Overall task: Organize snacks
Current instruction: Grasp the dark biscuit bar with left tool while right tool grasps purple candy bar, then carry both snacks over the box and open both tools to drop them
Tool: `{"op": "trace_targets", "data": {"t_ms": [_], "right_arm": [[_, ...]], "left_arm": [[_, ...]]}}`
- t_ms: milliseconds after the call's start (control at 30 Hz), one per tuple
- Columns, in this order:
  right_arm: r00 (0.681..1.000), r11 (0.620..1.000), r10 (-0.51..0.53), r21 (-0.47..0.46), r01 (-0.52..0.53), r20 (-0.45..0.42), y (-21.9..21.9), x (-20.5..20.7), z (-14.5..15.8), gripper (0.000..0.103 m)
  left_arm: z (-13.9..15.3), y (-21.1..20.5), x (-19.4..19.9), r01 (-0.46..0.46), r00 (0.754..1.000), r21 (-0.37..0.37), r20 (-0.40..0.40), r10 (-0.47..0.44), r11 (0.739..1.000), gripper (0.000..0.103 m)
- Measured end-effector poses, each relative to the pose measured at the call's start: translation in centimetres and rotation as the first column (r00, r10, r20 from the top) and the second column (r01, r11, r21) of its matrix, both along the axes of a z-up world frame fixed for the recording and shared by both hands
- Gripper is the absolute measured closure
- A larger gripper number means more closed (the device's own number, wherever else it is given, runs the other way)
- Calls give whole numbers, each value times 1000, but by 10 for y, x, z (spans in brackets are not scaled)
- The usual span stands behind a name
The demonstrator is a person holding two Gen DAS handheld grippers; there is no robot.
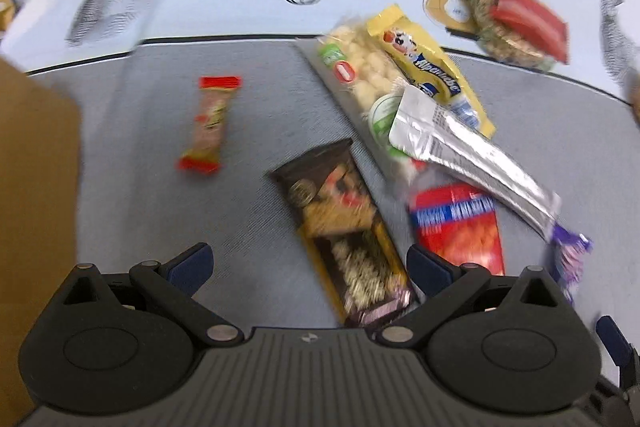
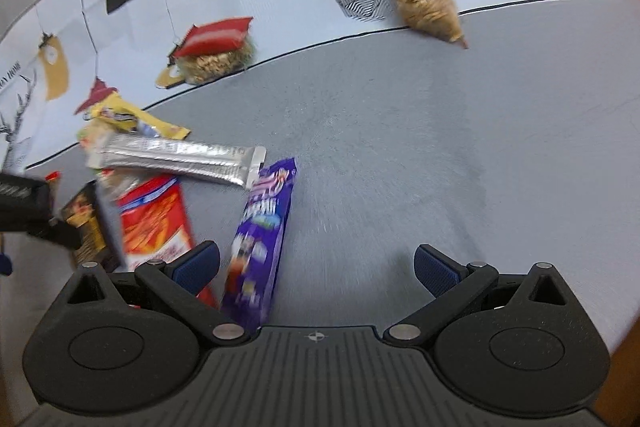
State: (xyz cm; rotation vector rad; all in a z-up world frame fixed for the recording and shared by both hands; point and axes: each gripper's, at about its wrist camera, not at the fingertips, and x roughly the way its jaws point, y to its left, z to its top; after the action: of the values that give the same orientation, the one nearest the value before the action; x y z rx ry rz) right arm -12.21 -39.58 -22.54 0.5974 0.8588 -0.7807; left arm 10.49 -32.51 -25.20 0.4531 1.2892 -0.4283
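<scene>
Ahead of my right gripper (image 2: 316, 269), fingers spread, the grey mat (image 2: 400, 131) lies bare to the far edge, where only a tan nut bag (image 2: 430, 9) sits, while the purple wrapper (image 2: 258, 239) crowds my near left finger. My left gripper (image 1: 308, 265), also spread, has the dark chocolate bar (image 1: 344, 227) lying between its fingers, the red packet (image 1: 460, 227) and silver pouch (image 1: 472, 155) blocking the right. Open mat lies left around the small red bar (image 1: 210, 125), until the cardboard box (image 1: 36, 207) walls the left edge.

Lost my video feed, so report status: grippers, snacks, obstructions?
Left gripper open over dark bar. Right gripper open, empty, beside purple pack. Silver pouch lies across the pile.
</scene>
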Motion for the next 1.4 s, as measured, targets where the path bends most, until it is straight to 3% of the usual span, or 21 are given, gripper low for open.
{"op": "trace_targets", "data": {"t_ms": [67, 133, 300, 433, 467, 533, 567, 600, 633, 700, 800, 967, 1200, 1400], "right_arm": [[999, 1000, 18, -8, -18, -32, -8, 12, -12, 0], [994, 992, 59, -109, -69, -90, -3, 21, -19, 1], [996, 984, 70, -158, -77, -51, -1, 17, -23, 1], [996, 984, 63, -162, -72, -56, -2, 21, -24, 1], [996, 984, 65, -163, -74, -59, -2, 22, -24, 1], [995, 985, 75, -152, -85, -71, -3, 22, -22, 4], [995, 984, 80, -153, -89, -64, 0, 20, -18, 27], [994, 980, 96, -171, -103, -53, 6, 19, -13, 70], [992, 976, 112, -184, -121, -57, 11, 19, -9, 87], [992, 980, 110, -161, -118, -57, 14, 18, -5, 88], [997, 991, 70, -118, -67, 20, 12, 8, 8, 88], [986, 975, 84, -214, -51, 145, 40, -19, 76, 88], [935, 944, 253, -276, -182, 250, 142, -65, 162, 88], [876, 915, 389, -234, -329, 287, 245, -89, 193, 87]], "left_arm": [[-18, -6, 8, -6, 1000, 39, -11, 7, 999, 0], [-21, 6, 16, -47, 998, -38, -37, 45, 998, 0], [-22, 20, 19, 1, 1000, -61, -18, -2, 998, 0], [-21, 11, 23, -2, 999, -18, -38, 2, 1000, 0], [-21, 9, 24, -7, 999, -6, -45, 7, 1000, 2], [-13, 7, 26, -9, 999, -15, -46, 8, 1000, 32], [-3, 7, 23, -4, 999, -30, -34, 3, 1000, 59], [4, 6, 21, 3, 1000, -12, -21, -3, 1000, 60], [8, 7, 19, 10, 1000, -12, -26, -11, 1000, 60], [21, 12, 13, 27, 999, -51, -18, -28, 998, 60], [55, 35, -2, 50, 999, -101, 6, -49, 994, 60], [130, 92, -40, 95, 995, -195, 54, -86, 976, 60], [216, 218, -103, 104, 985, -258, 159, -64, 961, 60], [242, 334, -140, 31, 972, -241, 233, 26, 970, 60]]}}
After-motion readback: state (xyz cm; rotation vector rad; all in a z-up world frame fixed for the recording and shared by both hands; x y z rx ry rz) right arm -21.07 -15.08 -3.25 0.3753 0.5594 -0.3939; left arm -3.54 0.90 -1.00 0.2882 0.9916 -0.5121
